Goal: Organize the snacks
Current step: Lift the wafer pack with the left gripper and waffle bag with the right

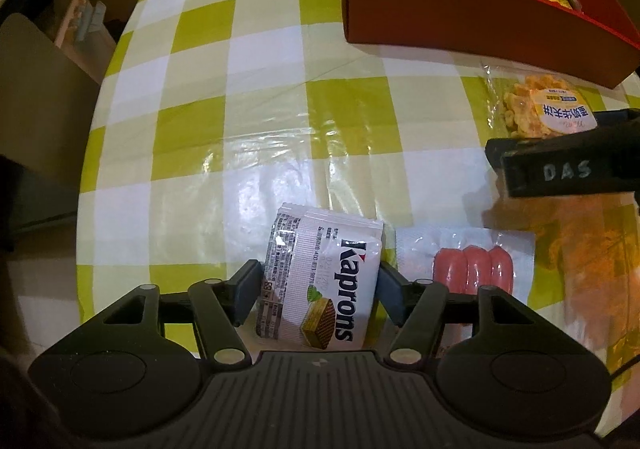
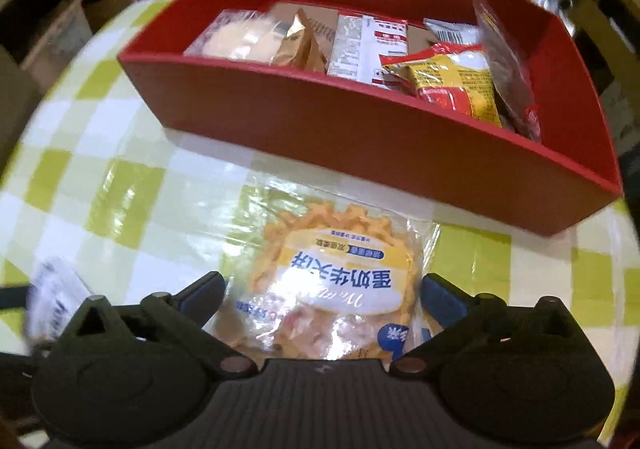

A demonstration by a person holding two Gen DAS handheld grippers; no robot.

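A white Kaprons wafer packet (image 1: pixel 320 273) stands tilted between the fingers of my left gripper (image 1: pixel 318 285), which is shut on it just above the checked tablecloth. A clear bag of yellow waffle cookies (image 2: pixel 324 289) lies on the table between the wide-apart fingers of my right gripper (image 2: pixel 320 301), which is open around it. The cookie bag also shows in the left wrist view (image 1: pixel 536 113), partly behind the right gripper's black body (image 1: pixel 568 165). The red box (image 2: pixel 360 133) holds several snack packets.
A vacuum pack of pink sausages (image 1: pixel 472 265) lies right of the wafer packet. An orange snack bag (image 1: pixel 592 249) lies further right. The red box (image 1: pixel 460 13) stands at the table's far right. Cardboard boxes and shelves stand beyond the table's left edge (image 1: pixel 92 121).
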